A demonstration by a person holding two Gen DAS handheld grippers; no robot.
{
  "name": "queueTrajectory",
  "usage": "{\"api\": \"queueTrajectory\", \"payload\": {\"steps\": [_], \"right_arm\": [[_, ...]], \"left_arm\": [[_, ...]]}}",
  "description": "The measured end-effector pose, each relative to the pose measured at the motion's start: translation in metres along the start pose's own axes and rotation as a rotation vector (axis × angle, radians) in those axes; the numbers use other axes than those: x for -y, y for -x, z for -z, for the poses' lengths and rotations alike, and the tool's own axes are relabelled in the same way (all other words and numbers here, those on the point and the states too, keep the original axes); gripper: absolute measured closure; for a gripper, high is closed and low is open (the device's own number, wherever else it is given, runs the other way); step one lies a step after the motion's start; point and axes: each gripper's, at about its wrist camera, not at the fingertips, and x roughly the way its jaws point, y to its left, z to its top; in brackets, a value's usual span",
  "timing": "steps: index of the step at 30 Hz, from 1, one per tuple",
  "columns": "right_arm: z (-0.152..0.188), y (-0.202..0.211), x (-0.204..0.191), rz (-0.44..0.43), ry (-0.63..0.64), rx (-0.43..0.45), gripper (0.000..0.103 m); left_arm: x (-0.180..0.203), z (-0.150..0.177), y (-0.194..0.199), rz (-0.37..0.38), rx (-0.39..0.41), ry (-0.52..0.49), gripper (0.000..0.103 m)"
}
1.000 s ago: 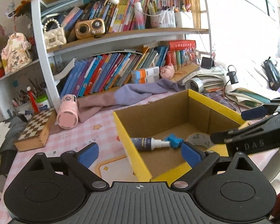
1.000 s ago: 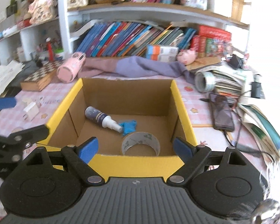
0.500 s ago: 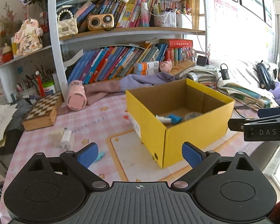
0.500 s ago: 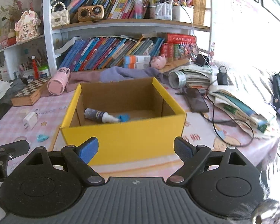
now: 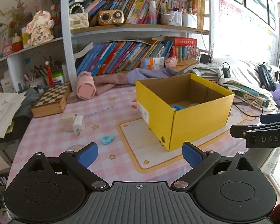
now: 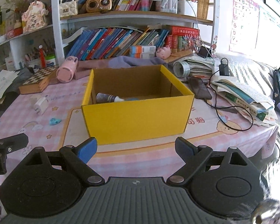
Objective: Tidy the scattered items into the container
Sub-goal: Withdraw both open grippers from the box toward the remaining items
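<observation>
From the left wrist view, one yellow cardboard box (image 5: 184, 115) stands open-topped on the pink checked tabletop (image 5: 102, 115), and three loose items lie to the left of the box: one small blue clip-like piece (image 5: 107, 139) nearest its front corner, and farther left one white charger plug (image 5: 78, 123) touching one pale block (image 5: 67, 121). Inside the box only a sliver of something blue (image 5: 177, 107) shows above the near wall. The left gripper (image 5: 140, 154) has its two blue-padded fingers spread wide, holding nothing and touching nothing, in front of the box. Right of the box, the right gripper's black body enters the view; its fingers cannot be judged here. From the right wrist view, the same one box (image 6: 138, 115) sits straight ahead, its inside plain brown, with one dark bottle (image 6: 110, 98) with a white nozzle lying on its side against the left inner wall. Left of the box lie the blue piece (image 6: 55, 121) and the white plug (image 6: 40, 106). The right gripper (image 6: 136, 147) also has its two fingers wide apart and empty, just short of the box's front wall.
</observation>
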Motion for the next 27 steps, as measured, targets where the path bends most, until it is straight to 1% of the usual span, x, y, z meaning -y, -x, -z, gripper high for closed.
{"api": "queueTrajectory", "payload": {"steps": [8, 13, 19, 27], "right_arm": [[0.007, -0.007, -0.023, -0.048, 0.041, -0.068, 0.012], [0.01, -0.013, -0.04, -0.085, 0.072, -0.099, 0.012], [0.012, -0.017, -0.06, -0.131, 0.113, -0.121, 0.012], [0.012, -0.021, -0.087, -0.188, 0.176, -0.14, 0.012]], "left_arm": [[-0.017, 0.012, 0.0, -0.042, -0.075, 0.03, 0.004], [-0.03, 0.021, 0.004, -0.073, -0.106, 0.057, 0.004], [-0.047, 0.032, 0.011, -0.116, -0.134, 0.094, 0.004], [-0.067, 0.04, 0.022, -0.167, -0.143, 0.142, 0.004]]}}
